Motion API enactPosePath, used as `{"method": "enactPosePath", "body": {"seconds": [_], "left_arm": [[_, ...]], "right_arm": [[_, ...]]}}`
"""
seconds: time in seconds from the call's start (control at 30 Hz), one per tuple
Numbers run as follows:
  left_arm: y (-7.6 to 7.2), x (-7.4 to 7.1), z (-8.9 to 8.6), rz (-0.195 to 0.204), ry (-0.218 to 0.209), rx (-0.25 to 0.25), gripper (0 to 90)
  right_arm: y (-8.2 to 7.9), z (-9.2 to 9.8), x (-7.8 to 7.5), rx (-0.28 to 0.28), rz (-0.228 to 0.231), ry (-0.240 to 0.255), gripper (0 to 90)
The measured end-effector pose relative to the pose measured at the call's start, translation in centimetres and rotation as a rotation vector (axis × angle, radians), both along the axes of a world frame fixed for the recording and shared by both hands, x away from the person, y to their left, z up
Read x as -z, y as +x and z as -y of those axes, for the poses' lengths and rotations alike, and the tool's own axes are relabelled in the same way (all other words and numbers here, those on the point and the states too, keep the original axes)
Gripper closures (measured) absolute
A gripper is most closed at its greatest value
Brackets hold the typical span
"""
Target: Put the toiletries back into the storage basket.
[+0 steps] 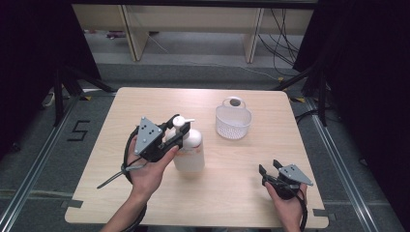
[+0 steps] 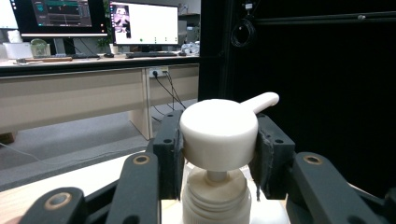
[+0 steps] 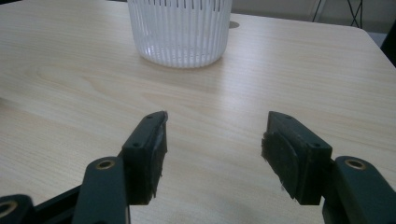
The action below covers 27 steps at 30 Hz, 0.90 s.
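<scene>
A white pump bottle (image 1: 189, 147) stands upright on the wooden table (image 1: 145, 101), left of centre. My left gripper (image 1: 178, 128) is shut on its pump head (image 2: 218, 132), one black jaw on each side, with the spout pointing away to the right. The threaded neck (image 2: 215, 200) shows below the head. A white slatted basket (image 1: 233, 122) with a loop handle sits right of the bottle, apart from it. My right gripper (image 1: 270, 166) rests low near the front right of the table, open with nothing between its pads (image 3: 150, 154). The basket (image 3: 180, 32) lies ahead of it.
The table's right edge (image 1: 302, 145) runs close to my right hand. Beyond the far edge are a grey floor, desk legs (image 1: 133, 34) and cables. A desk with monitors (image 2: 144, 23) stands in the background of the left gripper view.
</scene>
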State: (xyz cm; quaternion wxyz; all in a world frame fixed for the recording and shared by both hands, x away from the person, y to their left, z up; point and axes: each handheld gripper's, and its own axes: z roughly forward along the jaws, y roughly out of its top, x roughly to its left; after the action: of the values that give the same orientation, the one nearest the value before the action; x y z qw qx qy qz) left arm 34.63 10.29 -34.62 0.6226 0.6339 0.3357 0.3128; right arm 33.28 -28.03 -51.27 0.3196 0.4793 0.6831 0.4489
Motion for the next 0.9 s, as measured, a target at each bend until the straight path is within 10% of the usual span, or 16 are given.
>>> {"method": "enactPosePath", "body": {"seconds": [0.9], "left_arm": [[1.2, -0.7, 0.3, 0.017, -0.016, 0.006, 59.0]], "right_arm": [[0.0, -0.1, 0.0, 0.002, -0.010, 0.010, 40.0]]}}
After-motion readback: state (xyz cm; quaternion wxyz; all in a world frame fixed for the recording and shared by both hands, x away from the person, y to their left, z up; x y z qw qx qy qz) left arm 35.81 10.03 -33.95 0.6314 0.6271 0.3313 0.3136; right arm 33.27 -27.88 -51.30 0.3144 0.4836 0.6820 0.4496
